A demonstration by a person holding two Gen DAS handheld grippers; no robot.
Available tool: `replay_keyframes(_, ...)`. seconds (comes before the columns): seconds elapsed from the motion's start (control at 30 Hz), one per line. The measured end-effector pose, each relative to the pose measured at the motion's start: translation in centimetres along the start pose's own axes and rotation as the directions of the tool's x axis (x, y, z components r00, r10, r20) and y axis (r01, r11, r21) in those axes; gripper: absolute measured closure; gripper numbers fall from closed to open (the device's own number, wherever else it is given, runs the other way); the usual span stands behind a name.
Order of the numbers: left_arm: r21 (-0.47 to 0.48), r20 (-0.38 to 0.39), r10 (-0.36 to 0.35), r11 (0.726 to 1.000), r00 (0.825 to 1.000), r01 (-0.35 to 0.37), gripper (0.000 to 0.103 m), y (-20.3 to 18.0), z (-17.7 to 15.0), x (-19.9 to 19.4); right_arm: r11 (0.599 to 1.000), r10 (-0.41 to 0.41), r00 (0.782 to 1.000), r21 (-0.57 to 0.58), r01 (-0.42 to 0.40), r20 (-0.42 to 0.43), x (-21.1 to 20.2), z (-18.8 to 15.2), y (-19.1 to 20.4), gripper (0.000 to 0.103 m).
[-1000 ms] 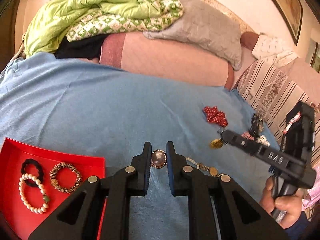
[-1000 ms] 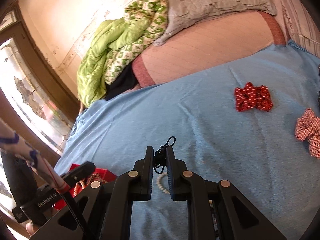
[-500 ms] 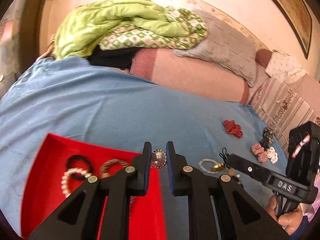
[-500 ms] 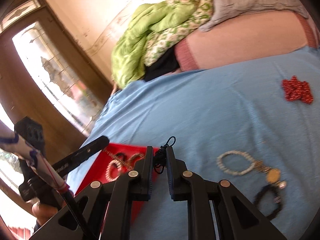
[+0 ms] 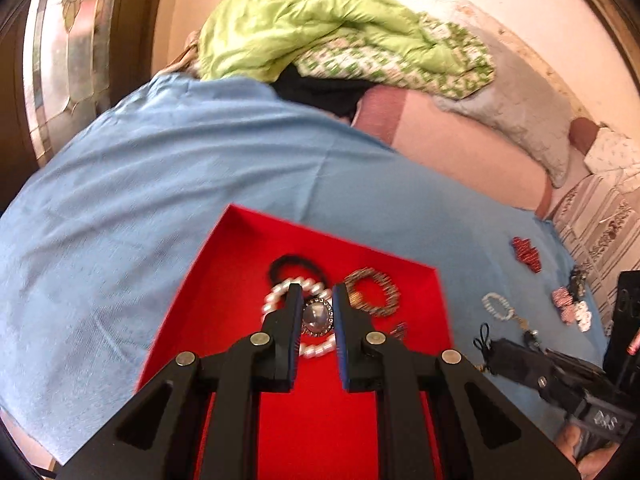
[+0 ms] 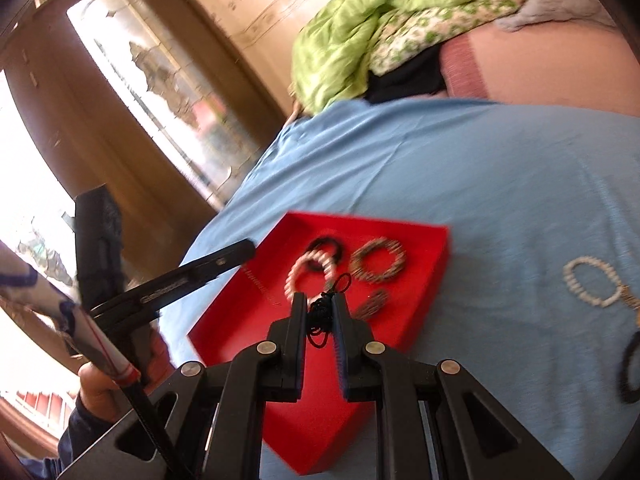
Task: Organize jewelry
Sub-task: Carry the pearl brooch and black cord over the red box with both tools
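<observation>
My left gripper [image 5: 316, 300] is shut on a round grey-stone brooch [image 5: 317, 316] and holds it over the red tray [image 5: 248, 248]. In the tray lie a pearl bracelet [image 5: 276, 300], a black band [image 5: 296, 264] and a brown beaded bracelet [image 5: 376, 288]. My right gripper [image 6: 320, 308] is shut on a black cord [image 6: 324, 308] above the tray's near side [image 6: 424, 256]. A white bead bracelet [image 6: 592, 284] and a black band [image 6: 628, 364] lie on the blue sheet to the right. The right gripper also shows in the left wrist view [image 5: 492, 346].
The blue sheet [image 5: 140, 184] covers the bed. Green bedding [image 5: 320, 28] and a grey pillow [image 5: 520, 108] are piled at the back. A red bow [image 5: 526, 254] and other small pieces [image 5: 572, 308] lie at the right. A window [image 6: 168, 76] is on the left.
Both grippers have moved left from over the sheet to above the red tray, each still holding its piece. The loose jewelry is now off to the right.
</observation>
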State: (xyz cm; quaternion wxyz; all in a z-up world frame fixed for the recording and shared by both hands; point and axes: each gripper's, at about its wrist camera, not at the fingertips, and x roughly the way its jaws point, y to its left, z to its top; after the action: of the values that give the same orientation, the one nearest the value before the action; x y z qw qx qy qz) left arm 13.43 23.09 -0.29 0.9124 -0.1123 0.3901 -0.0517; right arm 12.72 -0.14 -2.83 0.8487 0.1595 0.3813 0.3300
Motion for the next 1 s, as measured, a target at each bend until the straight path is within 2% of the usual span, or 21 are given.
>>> replay_keyframes(0.23, -0.038, -0.051, 0.037, 0.998, 0.998, -0.039, 0.089, 2.0, -0.5, 1.8, 0.999, 0.037, 0.996, -0.030, -0.039, -0.076, 3.4, -2.0, 2.9, 0.089)
replay_keyframes(0.43, -0.061, -0.092, 0.059, 0.996, 0.994, -0.065, 0.089, 3.1, -0.6, 3.4, 1.000, 0.001, 0.991, -0.028, -0.005, -0.130, 6.5, -2.6, 2.8, 0.089)
replay_keyframes(1.0, -0.083, -0.105, 0.075, 0.993, 0.992, -0.084, 0.089, 3.6, -0.5, 3.9, 0.996, -0.064, 0.984, 0.049, 0.073, -0.167, 9.7, 0.2, 0.5, 0.087)
